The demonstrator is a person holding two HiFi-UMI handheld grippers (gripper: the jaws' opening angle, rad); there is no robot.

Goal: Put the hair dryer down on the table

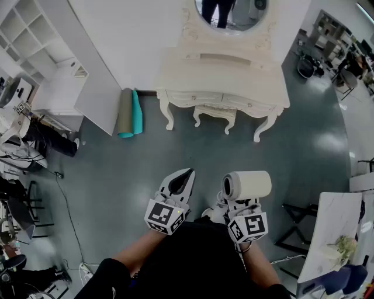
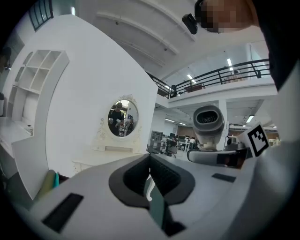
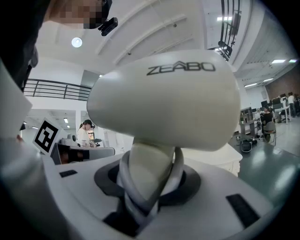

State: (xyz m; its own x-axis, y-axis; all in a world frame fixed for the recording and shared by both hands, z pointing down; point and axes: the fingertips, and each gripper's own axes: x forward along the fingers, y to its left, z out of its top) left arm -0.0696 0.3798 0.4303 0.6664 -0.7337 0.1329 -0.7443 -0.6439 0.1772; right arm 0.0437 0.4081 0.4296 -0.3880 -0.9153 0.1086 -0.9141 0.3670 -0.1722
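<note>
A cream-white hair dryer [image 1: 248, 184] is held over the grey floor, its barrel lying crosswise. My right gripper [image 1: 239, 202] is shut on its handle. In the right gripper view the dryer's body [image 3: 164, 98] fills the frame, and both jaws of the right gripper [image 3: 147, 190] clasp the handle with its wound cord. My left gripper [image 1: 181, 181] hangs beside it, shut and with nothing in it; in its own view the left gripper [image 2: 152, 187] has its jaws meeting. The dryer [image 2: 208, 124] shows to its right. A white dressing table [image 1: 222, 76] stands ahead, well apart from both grippers.
An oval mirror [image 1: 231, 11] tops the dressing table. Two rolled mats [image 1: 128, 114] and a white panel [image 1: 96, 93] lean at its left. White shelves [image 1: 26, 23] and cluttered gear stand at far left. A marble-topped table [image 1: 336, 230] and a black frame [image 1: 295, 225] stand at right.
</note>
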